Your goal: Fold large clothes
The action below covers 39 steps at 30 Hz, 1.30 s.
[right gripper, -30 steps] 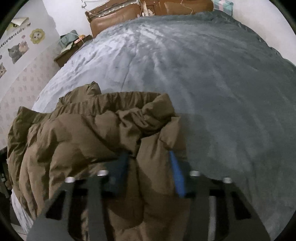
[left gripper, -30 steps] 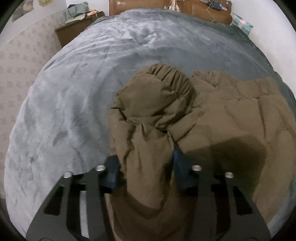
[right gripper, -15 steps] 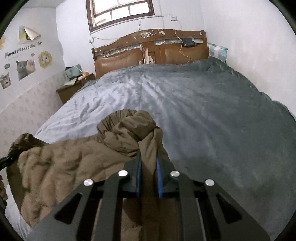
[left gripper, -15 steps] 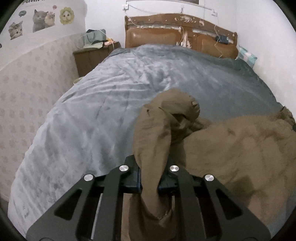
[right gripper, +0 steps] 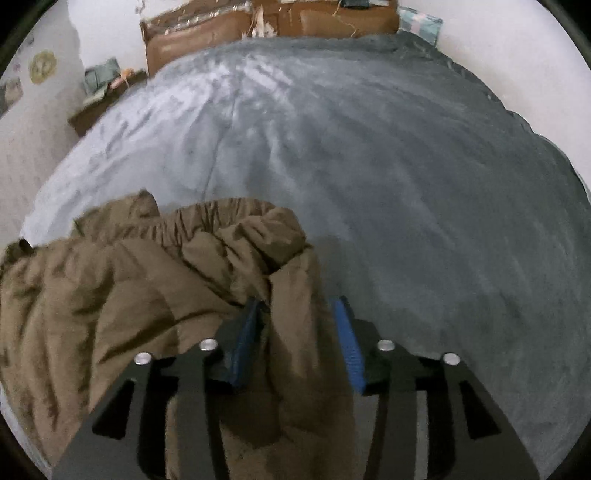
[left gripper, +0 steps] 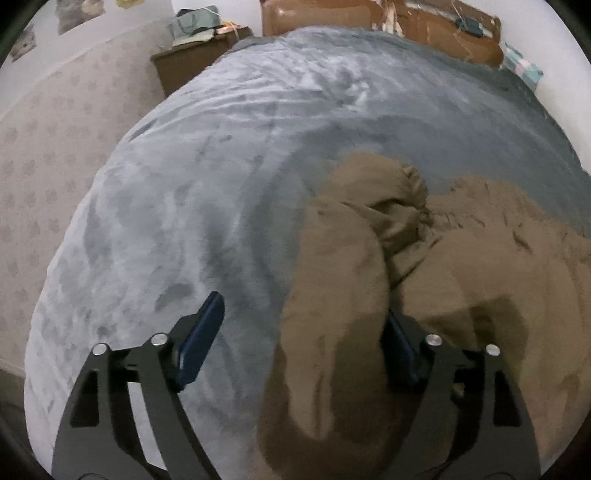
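Note:
A large brown padded garment [left gripper: 461, 266] lies bunched on the grey bed cover [left gripper: 207, 177]; it also shows in the right wrist view [right gripper: 122, 291]. My left gripper [left gripper: 303, 332] is open, its jaws wide apart, and a thick fold of the garment [left gripper: 332, 325] lies loose between them, against the right finger. My right gripper [right gripper: 299, 325] is open, and a fold of the garment [right gripper: 295, 332] lies between its blue pads [right gripper: 345, 339] without being pinched.
A wooden headboard [right gripper: 236, 29] stands at the far end of the bed. A bedside cabinet [left gripper: 192, 62] with bags stands at the far left. A patterned wall [left gripper: 40, 147] runs along the left. A pillow [right gripper: 419, 18] lies at the far right.
Both grippers were shut on lifted folds of the garment half a second ago; both have opened and dropped lower, and the folds now rest loose between the fingers.

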Tool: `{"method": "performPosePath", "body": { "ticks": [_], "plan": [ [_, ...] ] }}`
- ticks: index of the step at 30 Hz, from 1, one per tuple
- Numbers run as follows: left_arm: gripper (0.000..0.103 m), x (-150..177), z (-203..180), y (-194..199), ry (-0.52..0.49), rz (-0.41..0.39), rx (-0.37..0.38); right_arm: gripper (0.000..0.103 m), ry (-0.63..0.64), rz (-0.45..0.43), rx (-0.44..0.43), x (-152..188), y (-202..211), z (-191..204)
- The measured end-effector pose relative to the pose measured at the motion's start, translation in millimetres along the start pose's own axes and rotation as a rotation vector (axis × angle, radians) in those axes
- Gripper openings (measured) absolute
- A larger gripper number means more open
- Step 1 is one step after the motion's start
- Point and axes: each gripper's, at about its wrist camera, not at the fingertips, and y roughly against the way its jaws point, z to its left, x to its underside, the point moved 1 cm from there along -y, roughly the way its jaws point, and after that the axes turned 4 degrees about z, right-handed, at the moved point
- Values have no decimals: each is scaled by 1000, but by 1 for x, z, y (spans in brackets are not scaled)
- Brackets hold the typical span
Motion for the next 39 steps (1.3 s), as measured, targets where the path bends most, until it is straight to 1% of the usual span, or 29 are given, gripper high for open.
{"method": "performPosePath", "body": {
  "ticks": [1,3,4,5,6,7,8,9,10,12,13,15,18,20,21,22,24,25,28,29,30,31,32,33,34,35,36,38,39],
  "plan": [
    [82,7,4,10,9,-13,8,47,-8,-26,-6,2,10,-3],
    [82,10,4,26,15,-55,1,51,-17,-76,-16,6,28,-6],
    [82,10,0,39,-3,-96,4,51,-15,-104,-28,8,39,-6],
    [82,15,-4,43,-18,-118,5,51,-7,-125,-44,9,48,-3],
    [81,14,-14,53,-51,-144,8,51,3,-133,-53,9,54,0],
    [81,11,-23,58,-77,-155,13,51,27,-141,-58,8,58,8],
    [77,6,-30,58,-96,-156,18,51,59,-140,-57,8,60,18],
    [69,4,-38,59,-119,-151,24,51,92,-135,-55,8,60,28],
    [63,-2,-50,53,-146,-119,29,51,115,-127,-54,8,58,35],
    [36,-8,-58,37,-154,-58,22,51,170,-102,-50,9,50,53],
    [33,-12,-59,25,-147,-25,7,51,191,-91,-43,9,46,61],
    [17,-19,-56,7,-127,13,-15,51,222,-73,-22,7,35,73],
    [12,-31,-40,-27,-61,115,-22,51,224,-24,7,-5,16,77],
    [9,-31,-37,-44,-48,154,-54,49,182,35,1,-13,-2,72],
    [7,-30,-35,-54,-50,184,-61,49,140,73,-8,-18,-12,68],
    [6,-29,-35,-59,-54,198,-73,49,118,98,-9,-20,-19,66],
    [6,-28,-40,-66,-68,213,-86,44,106,125,15,-23,-29,64],
    [6,-29,-39,-65,-68,215,-86,44,100,139,30,-23,-34,62],
    [8,-30,-32,-66,-26,233,-46,43,60,159,23,-21,-41,55],
    [8,-29,-28,-62,6,230,-17,43,40,145,5,-18,-35,51],
    [8,-27,-27,-56,28,214,4,45,31,125,-16,-14,-29,48],
    [8,-25,-25,-46,32,192,9,47,31,88,-60,-10,-18,47],
    [18,-17,-21,-31,27,155,11,50,41,48,-100,-6,-6,46],
    [41,-16,-24,-21,20,120,11,60,52,13,-122,-1,6,47],
    [57,-11,-29,0,14,61,-12,64,58,-16,-129,6,16,46],
    [78,-5,-35,18,14,-4,-45,65,65,-63,-135,16,34,48],
    [84,4,-44,37,7,-60,-52,66,66,-83,-143,25,42,50],
    [84,17,-58,59,-17,-101,-3,66,74,-117,-187,44,61,57],
    [84,27,-68,70,-26,-117,19,66,76,-142,-204,61,72,64]
  ]
}}
